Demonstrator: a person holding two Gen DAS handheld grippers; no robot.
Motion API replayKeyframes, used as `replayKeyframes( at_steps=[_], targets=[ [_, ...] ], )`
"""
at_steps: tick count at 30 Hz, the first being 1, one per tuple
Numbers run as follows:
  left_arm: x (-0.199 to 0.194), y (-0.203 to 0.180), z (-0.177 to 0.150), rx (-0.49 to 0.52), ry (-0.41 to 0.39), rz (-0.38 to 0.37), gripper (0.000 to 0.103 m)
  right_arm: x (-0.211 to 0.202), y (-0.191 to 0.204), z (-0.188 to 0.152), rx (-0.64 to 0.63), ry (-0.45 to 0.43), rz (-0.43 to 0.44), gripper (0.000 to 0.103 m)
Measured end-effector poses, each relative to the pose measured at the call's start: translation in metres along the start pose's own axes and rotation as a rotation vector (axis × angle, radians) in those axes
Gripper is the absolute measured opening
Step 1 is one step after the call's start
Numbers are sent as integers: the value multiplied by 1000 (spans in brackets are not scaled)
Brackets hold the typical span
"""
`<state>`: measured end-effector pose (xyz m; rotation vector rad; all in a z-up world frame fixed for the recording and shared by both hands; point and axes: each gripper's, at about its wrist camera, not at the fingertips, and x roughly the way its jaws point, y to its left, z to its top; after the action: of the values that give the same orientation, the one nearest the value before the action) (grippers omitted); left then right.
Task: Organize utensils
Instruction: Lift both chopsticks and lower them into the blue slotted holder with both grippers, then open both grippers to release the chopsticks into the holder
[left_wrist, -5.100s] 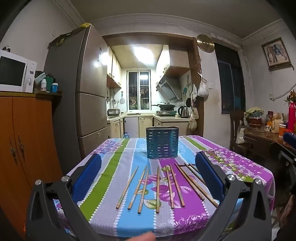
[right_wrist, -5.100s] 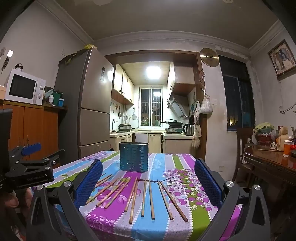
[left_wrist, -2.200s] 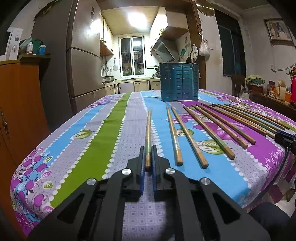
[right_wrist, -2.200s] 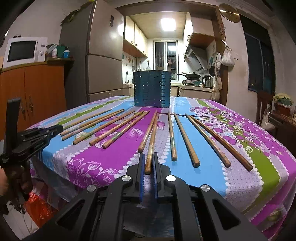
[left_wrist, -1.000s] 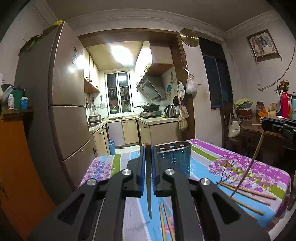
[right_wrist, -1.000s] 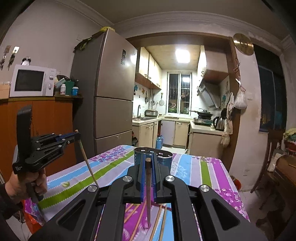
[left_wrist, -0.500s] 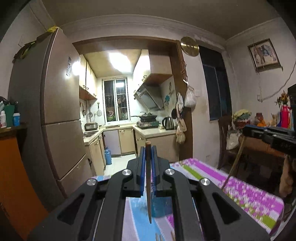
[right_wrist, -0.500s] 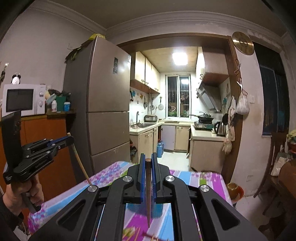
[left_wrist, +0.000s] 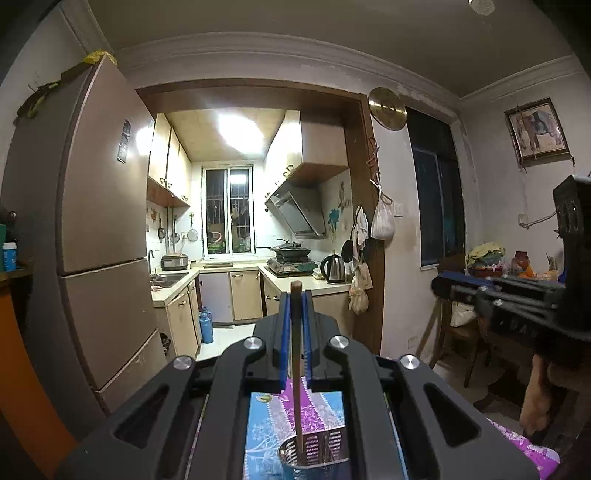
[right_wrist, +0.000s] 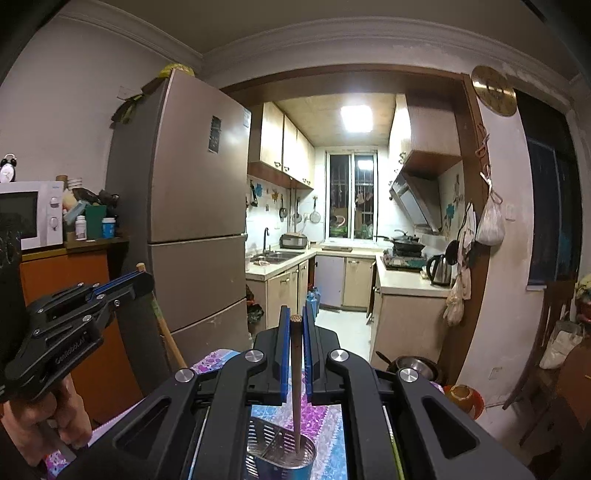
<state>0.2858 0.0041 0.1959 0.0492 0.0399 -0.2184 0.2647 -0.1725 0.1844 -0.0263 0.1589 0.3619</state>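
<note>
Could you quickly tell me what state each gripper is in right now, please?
Left gripper: shut on a chopstick hanging over the utensil holder.
Right gripper: shut on another chopstick, likewise.

Home kitchen-diner, fridge, microwave, stove, kettle, cabinets

My desk wears a floral cloth striped blue and purple; on it stands the perforated blue metal utensil holder.
</note>
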Motion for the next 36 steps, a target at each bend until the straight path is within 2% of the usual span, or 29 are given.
replayKeyframes(
  at_steps=[6, 14, 20, 26, 31, 32, 34, 36],
  targets=[
    [38, 2, -23, -5, 63, -7, 5, 44, -6, -24, 29, 71, 13, 8],
    [72, 17, -53, -24, 145, -1, 5, 77, -11, -57, 56, 144, 11, 8],
    [83, 18, -66, -11, 192, 7, 5, 87, -15, -69, 73, 165, 6, 8],
    [81, 22, -65, -17, 202, 15, 6, 85, -17, -67, 73, 158, -3, 8],
    [59, 24, -55, -11, 170, 30, 33, 57, -20, -56, 85, 107, -7, 15],
    [46, 24, -52, -8, 154, 30, 36, 42, -19, -51, 91, 80, 4, 16],
    [18, 27, -50, -13, 127, 24, 52, 9, -18, -47, 93, 30, 25, 23],
    [-27, 29, -56, 3, 86, 22, 61, -34, -16, -52, 87, -26, 50, 29]
  ],
)
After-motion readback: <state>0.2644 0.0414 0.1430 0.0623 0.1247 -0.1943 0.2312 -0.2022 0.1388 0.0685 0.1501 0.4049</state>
